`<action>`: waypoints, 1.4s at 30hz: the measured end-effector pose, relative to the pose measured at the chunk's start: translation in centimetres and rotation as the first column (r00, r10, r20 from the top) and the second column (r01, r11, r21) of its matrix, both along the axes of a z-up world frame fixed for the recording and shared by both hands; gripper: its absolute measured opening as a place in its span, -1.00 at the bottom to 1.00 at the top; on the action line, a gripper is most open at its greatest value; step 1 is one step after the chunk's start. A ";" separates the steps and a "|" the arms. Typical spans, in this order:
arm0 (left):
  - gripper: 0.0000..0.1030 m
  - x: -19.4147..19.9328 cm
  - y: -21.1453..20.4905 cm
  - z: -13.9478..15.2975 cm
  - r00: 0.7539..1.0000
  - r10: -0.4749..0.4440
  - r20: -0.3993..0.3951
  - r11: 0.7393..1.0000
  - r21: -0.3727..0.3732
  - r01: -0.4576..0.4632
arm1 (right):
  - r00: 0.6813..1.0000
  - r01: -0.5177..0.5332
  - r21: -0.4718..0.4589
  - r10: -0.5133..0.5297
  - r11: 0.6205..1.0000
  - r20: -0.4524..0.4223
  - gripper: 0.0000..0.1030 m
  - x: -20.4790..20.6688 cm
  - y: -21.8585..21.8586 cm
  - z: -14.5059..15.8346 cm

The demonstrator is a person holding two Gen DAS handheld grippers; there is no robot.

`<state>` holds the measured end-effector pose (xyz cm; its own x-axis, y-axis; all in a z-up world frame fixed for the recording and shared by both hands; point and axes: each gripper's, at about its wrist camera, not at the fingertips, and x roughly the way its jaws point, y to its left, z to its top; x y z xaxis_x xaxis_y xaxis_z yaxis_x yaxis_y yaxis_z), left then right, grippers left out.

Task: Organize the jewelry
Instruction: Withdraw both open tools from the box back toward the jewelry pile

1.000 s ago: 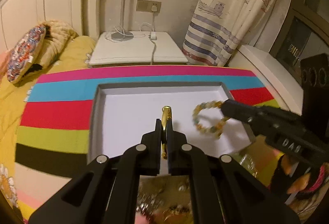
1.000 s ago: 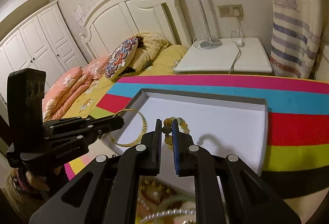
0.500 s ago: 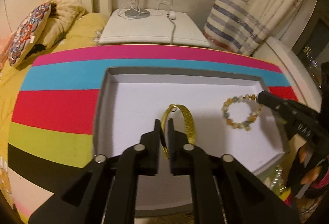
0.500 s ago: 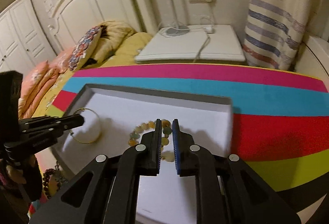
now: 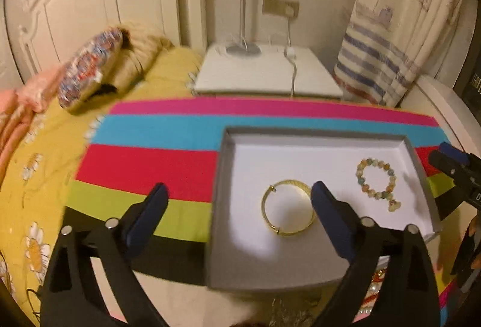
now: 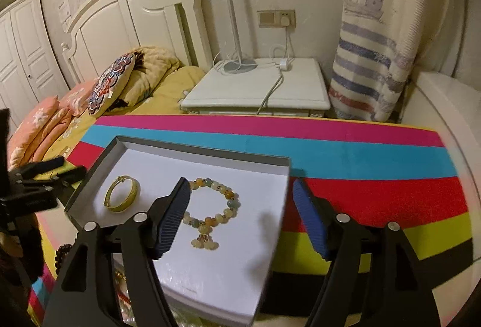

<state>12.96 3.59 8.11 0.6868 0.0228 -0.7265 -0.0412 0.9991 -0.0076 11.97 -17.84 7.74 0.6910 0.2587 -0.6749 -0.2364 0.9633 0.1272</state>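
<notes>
A striped cloth (image 5: 168, 131) in pink, blue, red, lime and black covered the bench, which stood beside a bed (image 6: 156, 86) with a white headboard (image 6: 126, 23), a white nightstand (image 6: 261, 92) bearing a lamp base (image 6: 240, 65), and a striped curtain (image 6: 375, 56). On the cloth sat a shallow grey box lid (image 5: 216, 206) with a white floor. Inside it lay a gold bangle (image 5: 288, 206) flat toward the left and a beaded bracelet (image 5: 377, 182) with a small tassel toward the right, well apart from each other.

The left gripper (image 5: 239, 215) had its jaws opening wide, nothing clamped; its right finger (image 5: 327, 218) overlapped the bangle's edge in the view, though contact could not be judged. The right gripper (image 6: 240, 215) was likewise opening, its pads off the bracelet, which lay between them nearer the left finger (image 6: 173, 218).
</notes>
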 end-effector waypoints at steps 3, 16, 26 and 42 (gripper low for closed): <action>0.96 -2.2 -0.1 1.8 0.998 0.021 0.060 0.999 0.045 -0.024 | 1.000 0.009 -0.007 -0.009 1.000 0.011 0.47 -1.8 -0.6 0.6; 0.96 -16.9 0.2 2.6 0.982 0.042 0.181 0.990 0.125 -0.066 | 0.999 -0.022 -0.052 0.024 0.998 0.047 0.63 -13.4 -2.1 -0.5; 0.96 -24.1 -0.3 -3.7 0.994 0.036 0.100 0.997 0.065 -0.043 | 0.994 -0.107 -0.099 0.108 0.989 0.012 0.63 -18.4 0.0 -3.0; 0.96 -24.6 -0.5 -4.8 0.993 0.030 0.110 0.999 0.034 -0.034 | 0.992 -0.106 0.111 0.113 0.988 -0.060 0.25 -18.7 2.1 -3.8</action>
